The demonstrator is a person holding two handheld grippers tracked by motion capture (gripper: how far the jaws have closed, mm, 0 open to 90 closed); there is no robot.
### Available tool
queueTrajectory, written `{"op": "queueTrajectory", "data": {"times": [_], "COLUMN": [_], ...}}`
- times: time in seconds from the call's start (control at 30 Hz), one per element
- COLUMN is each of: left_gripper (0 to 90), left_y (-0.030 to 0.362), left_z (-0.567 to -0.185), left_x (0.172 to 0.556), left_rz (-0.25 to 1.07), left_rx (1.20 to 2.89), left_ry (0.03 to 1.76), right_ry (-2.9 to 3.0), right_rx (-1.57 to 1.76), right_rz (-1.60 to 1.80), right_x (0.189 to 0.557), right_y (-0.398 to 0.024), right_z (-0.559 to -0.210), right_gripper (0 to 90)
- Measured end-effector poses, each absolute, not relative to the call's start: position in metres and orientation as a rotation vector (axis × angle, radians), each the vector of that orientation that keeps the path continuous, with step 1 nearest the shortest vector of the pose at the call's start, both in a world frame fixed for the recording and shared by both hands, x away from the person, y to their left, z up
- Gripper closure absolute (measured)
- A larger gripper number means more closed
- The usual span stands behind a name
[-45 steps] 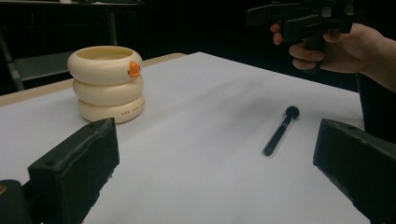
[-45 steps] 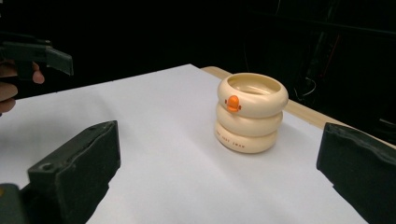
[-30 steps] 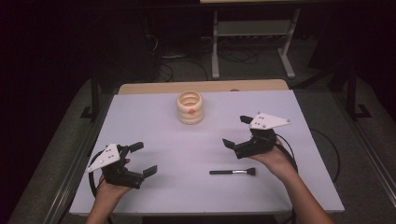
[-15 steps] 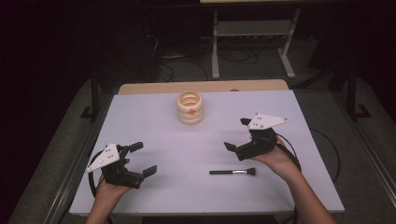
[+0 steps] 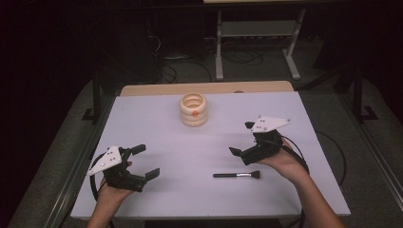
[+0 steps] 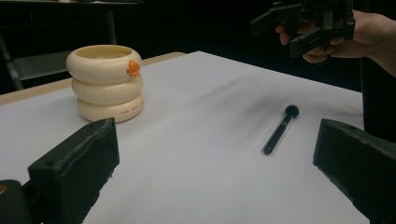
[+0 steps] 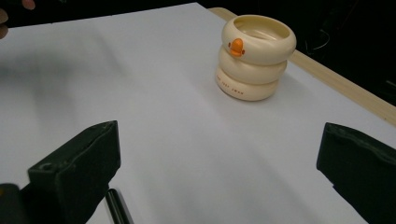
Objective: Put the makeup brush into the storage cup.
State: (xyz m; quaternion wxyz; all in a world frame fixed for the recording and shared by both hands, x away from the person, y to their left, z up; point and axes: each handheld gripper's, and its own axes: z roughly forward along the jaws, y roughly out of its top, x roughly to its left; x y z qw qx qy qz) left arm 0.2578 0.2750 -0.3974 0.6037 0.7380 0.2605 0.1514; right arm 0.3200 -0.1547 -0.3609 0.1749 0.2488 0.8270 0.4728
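Glossy, seemingly plastic holder [image 7: 256,58]

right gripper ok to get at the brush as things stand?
Probably yes. The right gripper is open, hovering just above and beside the brush, which lies flat on bare table with nothing near it; the cream holder stands well off.

Dark room; a metal stand [image 5: 256,42] and perhaps cables [image 5: 176,71] behind the white table [image 5: 190,152].
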Motion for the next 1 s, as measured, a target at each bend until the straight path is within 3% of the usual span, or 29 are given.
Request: {"op": "queueTrajectory", "data": {"times": [1.0], "left_gripper": [0.0], "left_y": [0.2759], "left_z": [-0.3973], "left_x": [0.2579], "left_rz": [0.354], "left_rx": [1.71], "left_ry": [0.606], "right_ry": [2.544], "right_rx": [0.695], "right_rz": [1.193], "right_x": [0.3185], "right_y": [-0.1485], "right_z": [-0.3684], "right_gripper": [0.0]}}
